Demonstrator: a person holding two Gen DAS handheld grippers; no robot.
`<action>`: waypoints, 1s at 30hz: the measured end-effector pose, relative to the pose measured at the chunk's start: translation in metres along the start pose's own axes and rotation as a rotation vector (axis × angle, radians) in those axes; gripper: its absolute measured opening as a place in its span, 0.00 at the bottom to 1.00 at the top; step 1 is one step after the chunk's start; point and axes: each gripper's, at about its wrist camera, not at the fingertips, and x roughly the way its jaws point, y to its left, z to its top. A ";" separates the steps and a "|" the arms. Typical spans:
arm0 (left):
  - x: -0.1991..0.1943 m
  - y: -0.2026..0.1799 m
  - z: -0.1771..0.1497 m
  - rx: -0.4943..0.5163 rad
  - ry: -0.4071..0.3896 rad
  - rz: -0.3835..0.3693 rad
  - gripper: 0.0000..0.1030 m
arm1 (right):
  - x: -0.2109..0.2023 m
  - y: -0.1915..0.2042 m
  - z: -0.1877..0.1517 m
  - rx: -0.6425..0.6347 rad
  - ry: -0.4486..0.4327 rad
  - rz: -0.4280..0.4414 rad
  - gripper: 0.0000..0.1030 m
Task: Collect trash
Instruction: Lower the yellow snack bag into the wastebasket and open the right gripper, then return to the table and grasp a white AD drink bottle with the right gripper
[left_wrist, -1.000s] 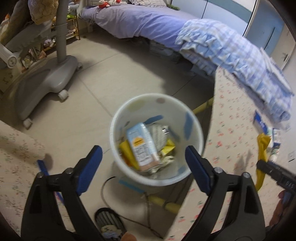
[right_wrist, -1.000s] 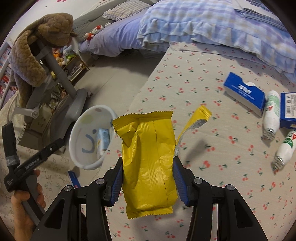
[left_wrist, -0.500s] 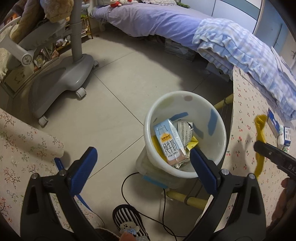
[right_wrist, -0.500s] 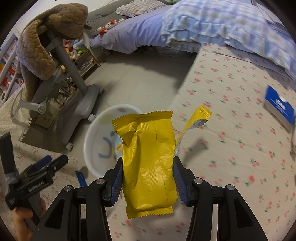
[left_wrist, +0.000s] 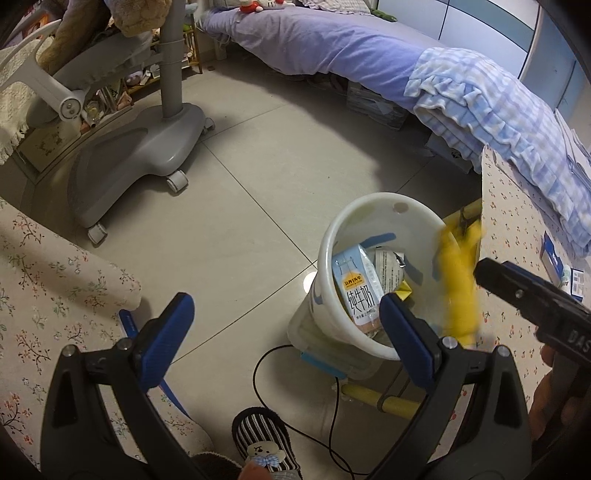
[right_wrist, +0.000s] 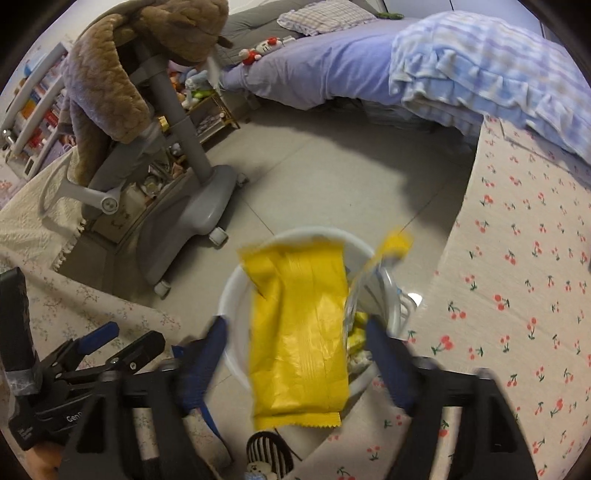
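Note:
A white trash bin (left_wrist: 373, 221) stands on the floor beside the cherry-print table; it holds a milk carton (left_wrist: 354, 288) and other wrappers. My right gripper (right_wrist: 297, 354) is open above the bin (right_wrist: 231, 295), and the yellow snack wrapper (right_wrist: 297, 325) hangs loose between its spread fingers, blurred. In the left wrist view the wrapper (left_wrist: 458, 280) shows at the bin's right rim. My left gripper (left_wrist: 288, 339) is open and empty, above the floor just left of the bin.
A grey wheeled chair base (left_wrist: 129, 155) stands on the floor at left. A bed with purple and checked bedding (left_wrist: 480, 107) is at the back. The cherry-print table (right_wrist: 517, 295) is at right. A cable and a striped slipper (left_wrist: 266, 439) lie below.
My right gripper moved left from over the table to above the bin and opened, releasing the yellow wrapper. My left gripper drew back and left from the bin.

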 end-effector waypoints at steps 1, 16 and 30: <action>0.000 0.000 0.001 -0.003 0.002 -0.002 0.97 | -0.001 0.001 0.001 -0.002 -0.006 -0.002 0.82; 0.001 -0.011 -0.002 0.011 0.020 -0.038 0.97 | -0.049 -0.035 -0.003 0.059 -0.064 -0.053 0.82; -0.009 -0.072 -0.006 0.063 0.034 -0.141 0.97 | -0.114 -0.140 -0.039 0.181 -0.102 -0.172 0.82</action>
